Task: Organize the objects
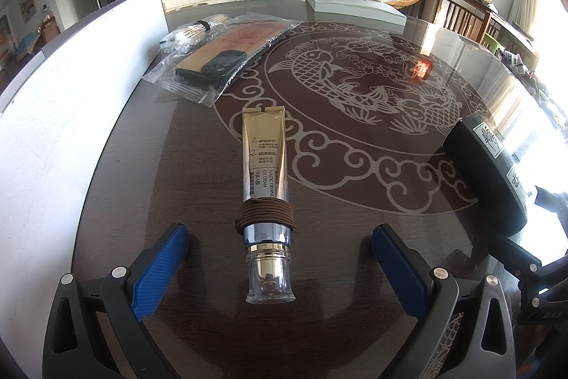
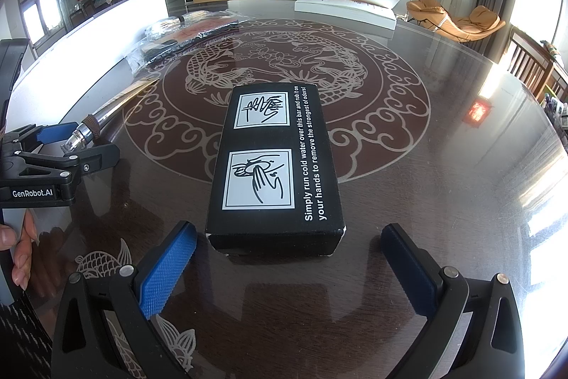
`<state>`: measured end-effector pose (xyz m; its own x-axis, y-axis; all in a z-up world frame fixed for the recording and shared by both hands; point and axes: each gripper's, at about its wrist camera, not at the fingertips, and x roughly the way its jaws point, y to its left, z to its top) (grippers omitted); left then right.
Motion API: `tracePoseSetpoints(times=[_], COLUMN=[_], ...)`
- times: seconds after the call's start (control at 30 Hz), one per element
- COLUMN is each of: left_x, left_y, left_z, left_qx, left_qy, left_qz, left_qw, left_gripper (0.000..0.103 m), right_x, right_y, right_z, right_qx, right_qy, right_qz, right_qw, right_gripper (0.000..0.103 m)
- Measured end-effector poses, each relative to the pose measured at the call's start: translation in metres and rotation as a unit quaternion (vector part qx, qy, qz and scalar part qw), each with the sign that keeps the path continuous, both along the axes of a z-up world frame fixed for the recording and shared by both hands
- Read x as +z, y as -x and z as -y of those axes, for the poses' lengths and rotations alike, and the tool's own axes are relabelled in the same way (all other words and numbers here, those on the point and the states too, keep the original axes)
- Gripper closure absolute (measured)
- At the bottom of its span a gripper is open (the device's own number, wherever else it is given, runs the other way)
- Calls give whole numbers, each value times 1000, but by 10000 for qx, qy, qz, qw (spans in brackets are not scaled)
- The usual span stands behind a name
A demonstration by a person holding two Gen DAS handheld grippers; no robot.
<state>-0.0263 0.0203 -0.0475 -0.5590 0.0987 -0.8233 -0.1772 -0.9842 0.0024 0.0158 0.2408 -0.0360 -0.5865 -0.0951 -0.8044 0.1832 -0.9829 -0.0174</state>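
Note:
A gold and silver eye cream tube point(image 1: 264, 180), clear cap toward me and brown hair ties wound round its neck, lies on the dark glass table point(image 1: 355, 166). My left gripper point(image 1: 280, 237) is open, its blue pads on either side of the cap end without touching it. A black box point(image 2: 275, 162) with white hand-washing pictures lies flat in the right wrist view. My right gripper point(image 2: 289, 237) is open just short of the box's near end. The box also shows in the left wrist view point(image 1: 486, 173). The left gripper point(image 2: 74, 144) and tube point(image 2: 106, 116) also show in the right wrist view.
A clear plastic bag point(image 1: 220, 59) with dark and tan items lies at the far left. A white board point(image 1: 64, 116) stands along the table's left edge. A white open box point(image 1: 355, 2) sits at the far side. Wooden chairs point(image 1: 465, 16) stand to the right.

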Motion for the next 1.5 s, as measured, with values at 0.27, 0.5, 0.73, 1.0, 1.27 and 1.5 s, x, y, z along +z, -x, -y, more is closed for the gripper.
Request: tracePoseSetpoints(times=[0.27, 0.5, 0.73, 1.0, 1.27, 1.5], left_x=[0, 0, 6, 13, 27, 43], left_y=[0, -1, -2, 9, -5, -21], left_z=[0, 2, 13, 28, 68, 72], left_qx=[0, -62, -193, 75, 394, 346], left_qy=[0, -25, -436, -317, -1527, -1792], left_qz=[0, 26, 42, -254, -453, -758], left_qw=[10000, 10000, 9989, 9991, 9865, 9803], left_gripper=[0, 0, 0, 75, 76, 76], right_x=[0, 0, 0, 15, 18, 44], right_y=[0, 0, 0, 27, 66, 46], right_z=[0, 0, 0, 0, 25, 9], right_qx=[0, 0, 0, 103, 483, 423], right_qy=[0, 0, 10, 324, -342, 311], right_qz=[-1, -1, 1, 467, 978, 717], right_qw=[10000, 10000, 10000, 9983, 9934, 9960], right_gripper=[0, 0, 0, 0, 44, 44])
